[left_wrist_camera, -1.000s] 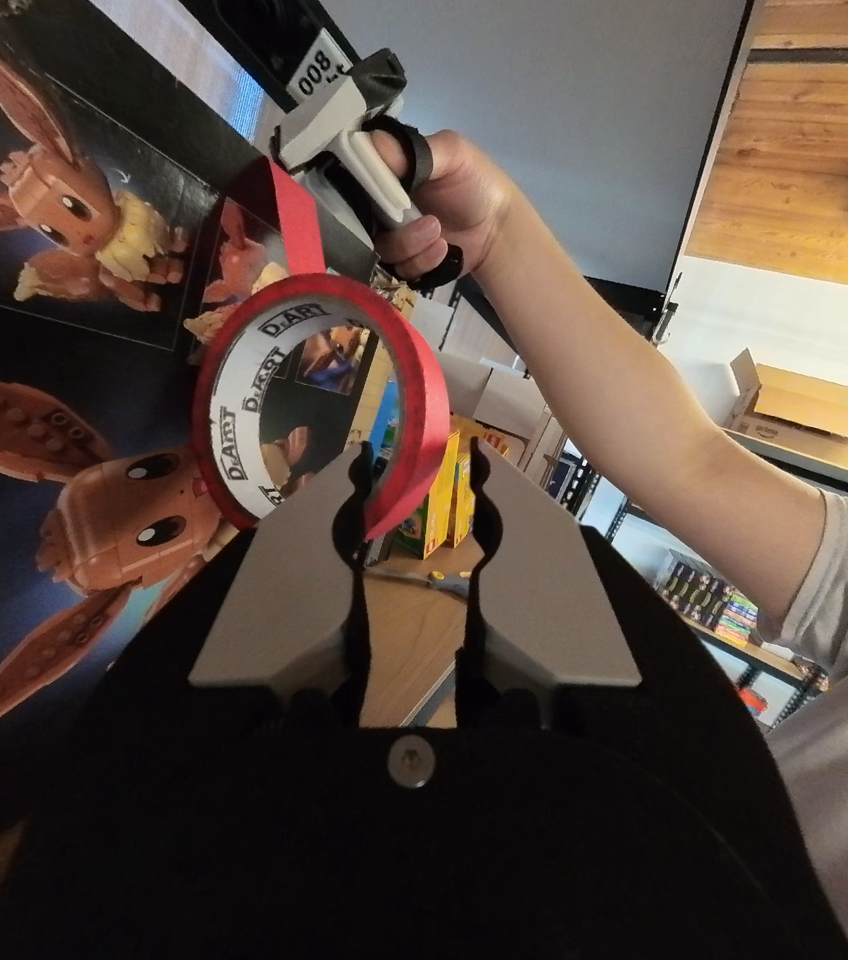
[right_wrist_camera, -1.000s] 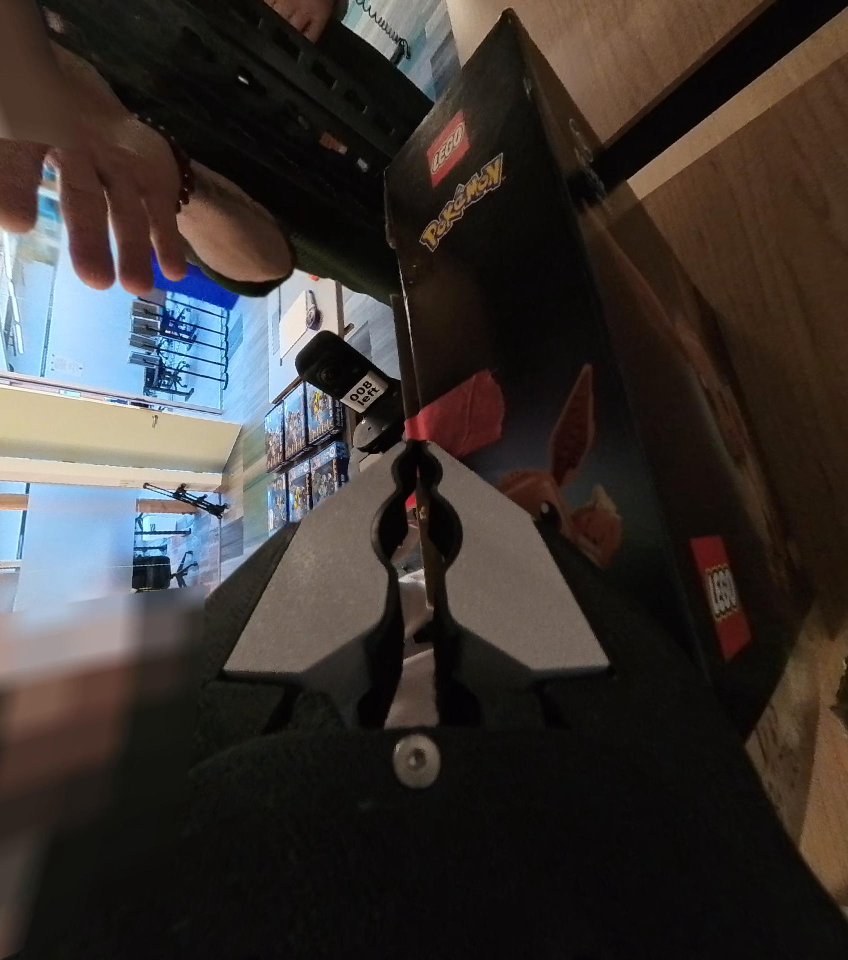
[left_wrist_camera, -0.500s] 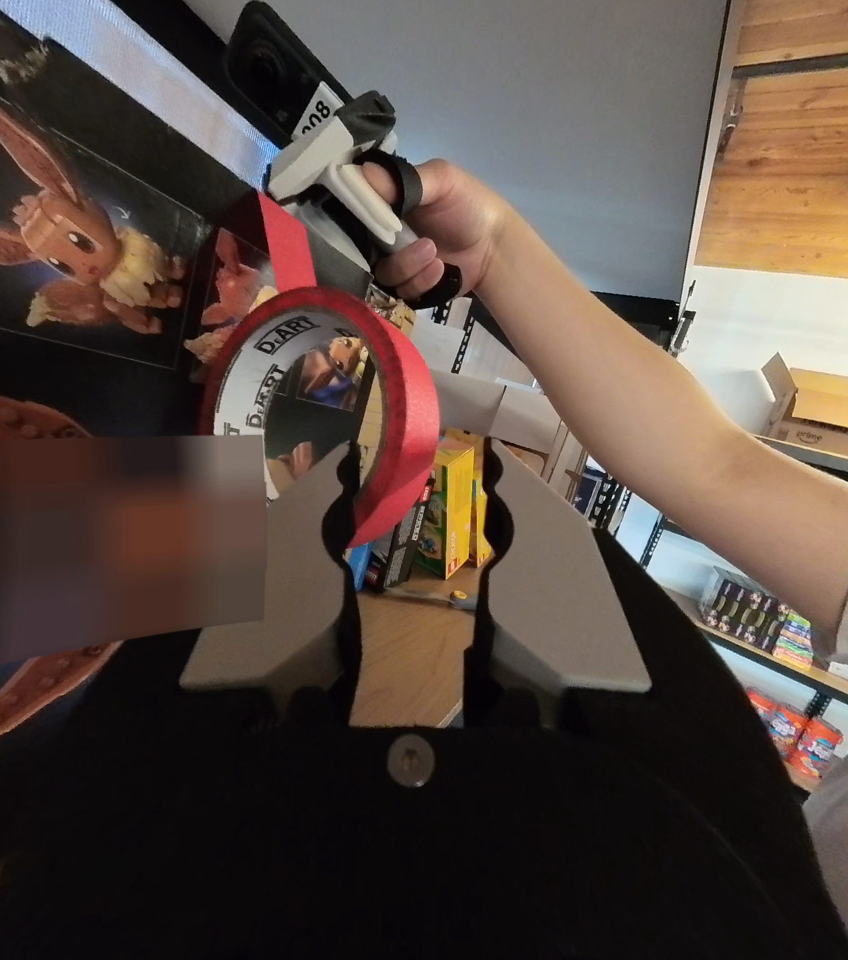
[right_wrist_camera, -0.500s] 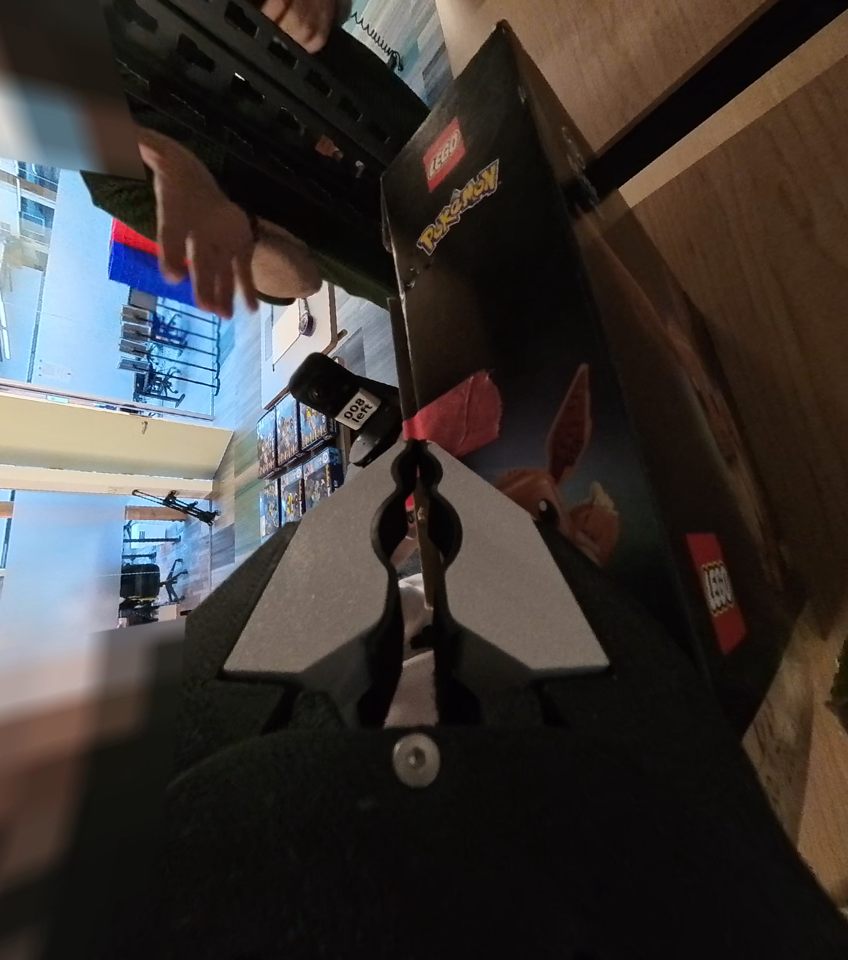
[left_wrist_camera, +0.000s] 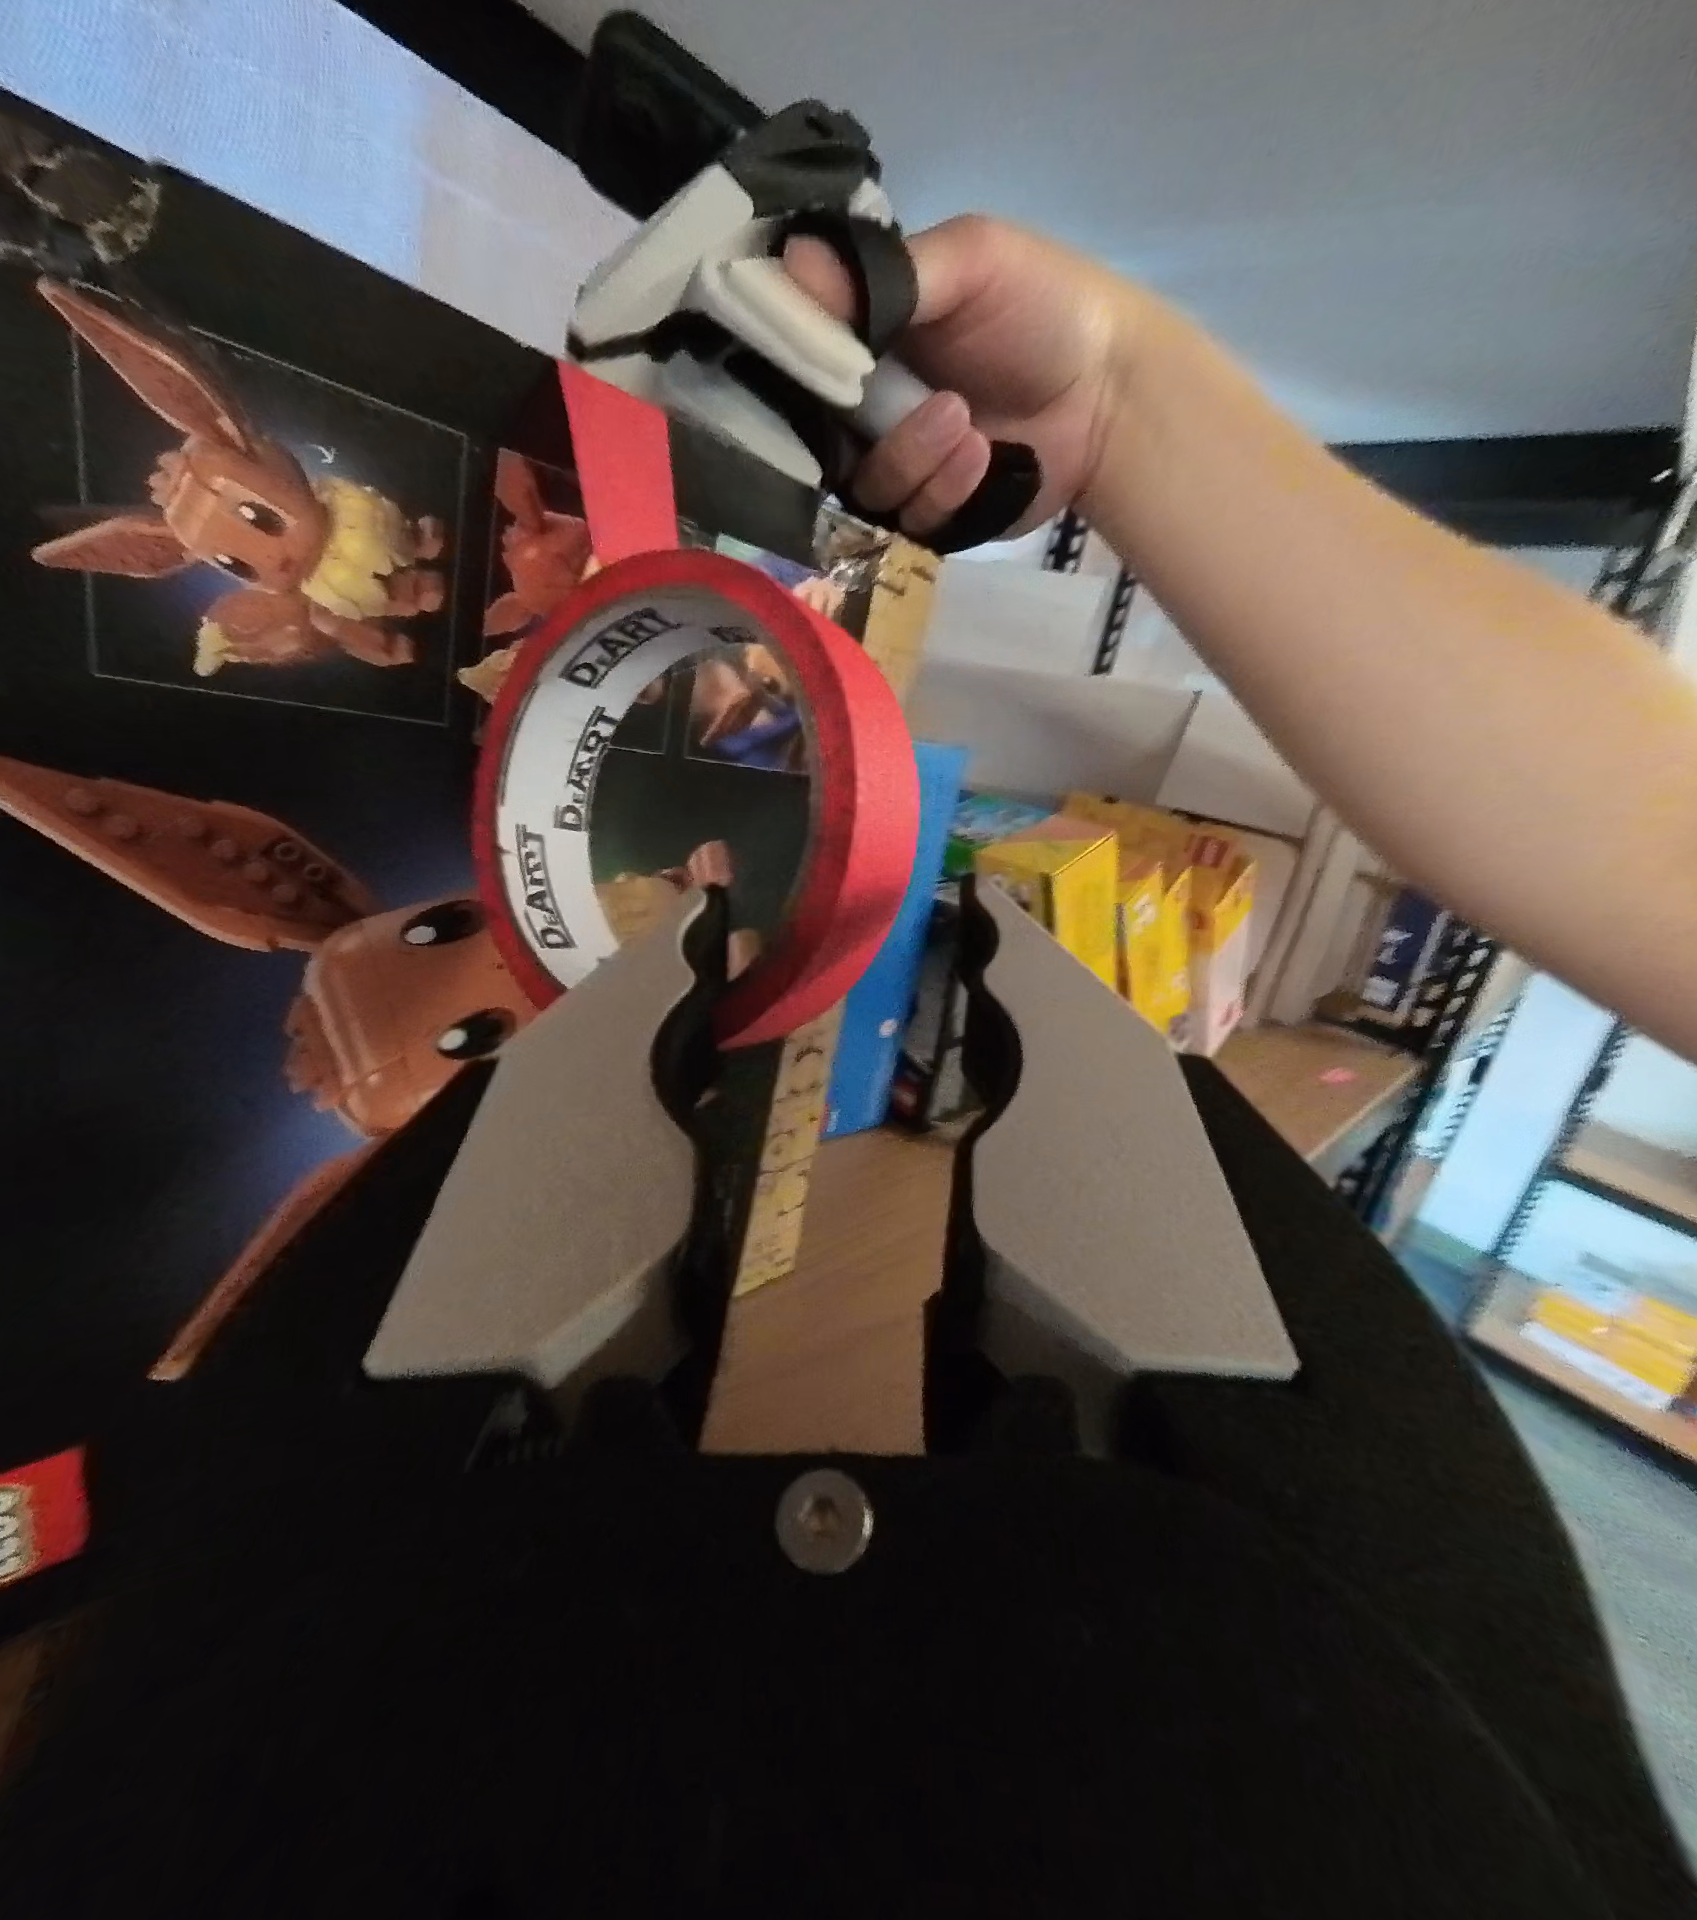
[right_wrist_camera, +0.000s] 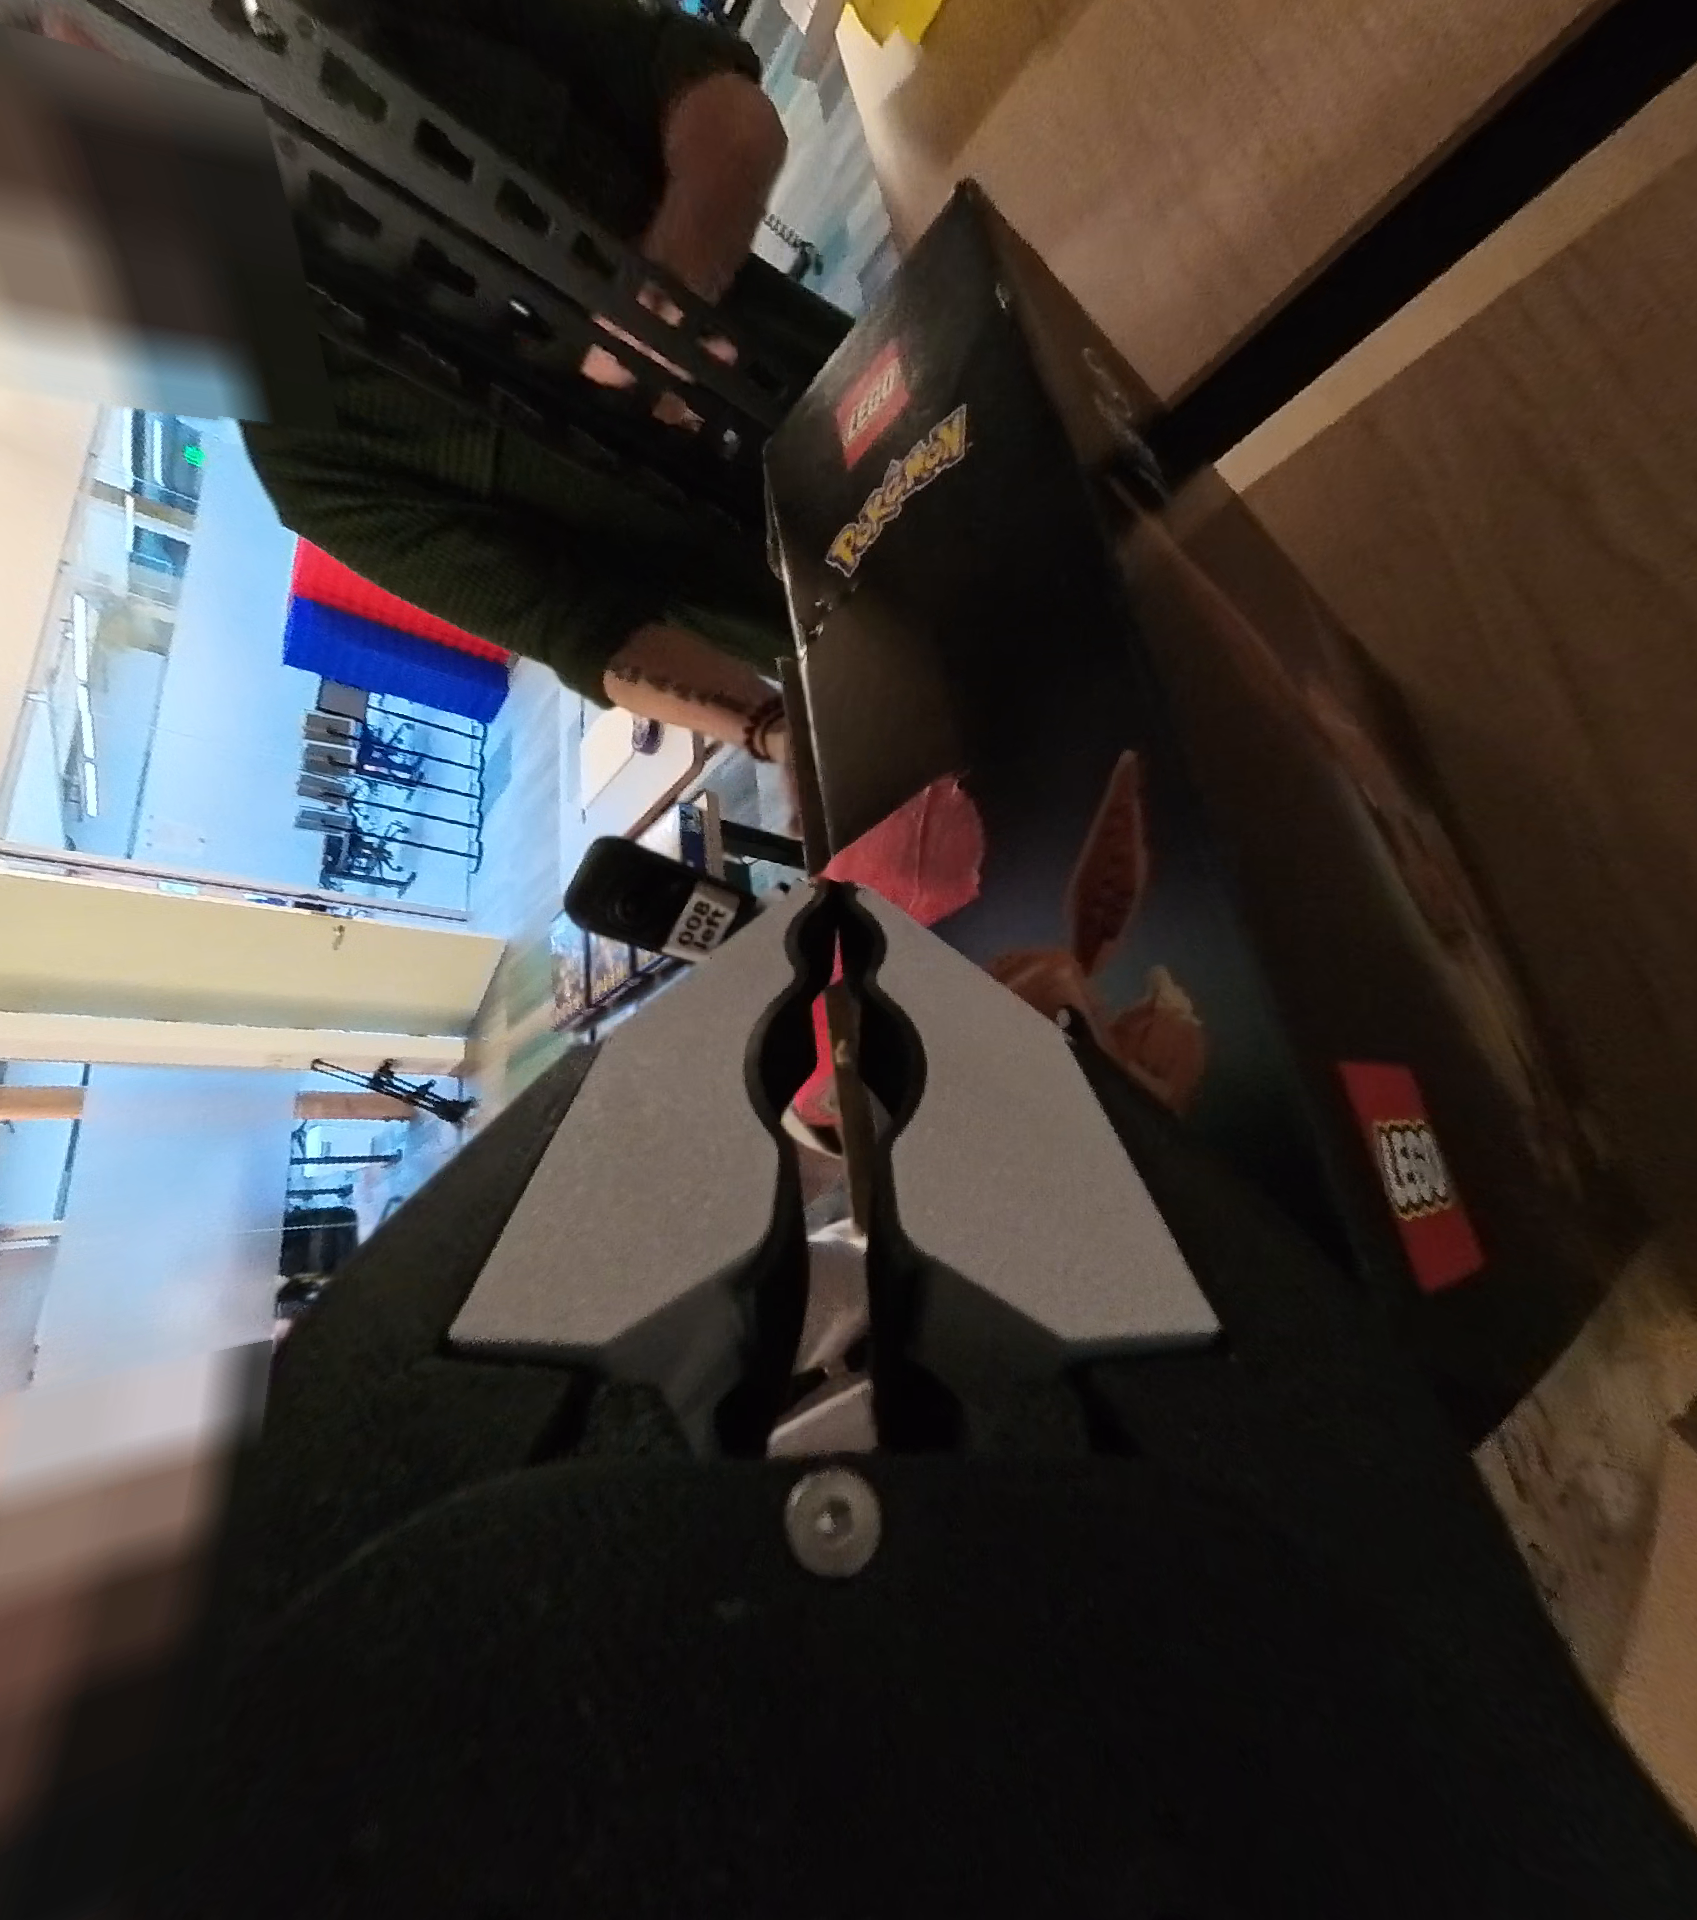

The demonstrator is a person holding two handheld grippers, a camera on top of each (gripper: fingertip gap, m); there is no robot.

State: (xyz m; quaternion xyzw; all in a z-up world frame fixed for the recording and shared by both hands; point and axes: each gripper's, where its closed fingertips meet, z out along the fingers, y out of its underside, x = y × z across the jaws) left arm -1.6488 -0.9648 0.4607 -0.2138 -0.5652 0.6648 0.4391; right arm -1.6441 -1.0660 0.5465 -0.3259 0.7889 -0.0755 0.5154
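A red tape roll (left_wrist_camera: 865, 790) with a white core hangs by its pulled-out strip (left_wrist_camera: 615, 457) in front of a big black building-set box (left_wrist_camera: 148, 727). My left gripper (left_wrist_camera: 839, 904) is open. The roll's lower rim sits between the jaws, against the left finger (left_wrist_camera: 595, 1122) and apart from the right finger. My right gripper (right_wrist_camera: 828, 894) is shut on the strip's end at the box's edge; a crumpled red tape patch (right_wrist_camera: 911, 852) lies on the box (right_wrist_camera: 1031, 675). A hand (left_wrist_camera: 989, 364) holds the right gripper (left_wrist_camera: 646, 332) above the roll.
Shelves with yellow and blue boxes (left_wrist_camera: 1135, 914) stand behind the roll, above a wooden tabletop (left_wrist_camera: 823, 1299). In the right wrist view another person's dark green sleeve (right_wrist_camera: 470, 499) and hand reach to a black perforated rack (right_wrist_camera: 511, 239). The box rests on a wooden surface (right_wrist_camera: 1550, 520). About 15 centimetres separates my left fingertips from my right.
The left jaws stand slightly wider around the roll's rim, and the roll has shifted a little right. The other person's hand has moved up onto the black rack. The right gripper stays shut.
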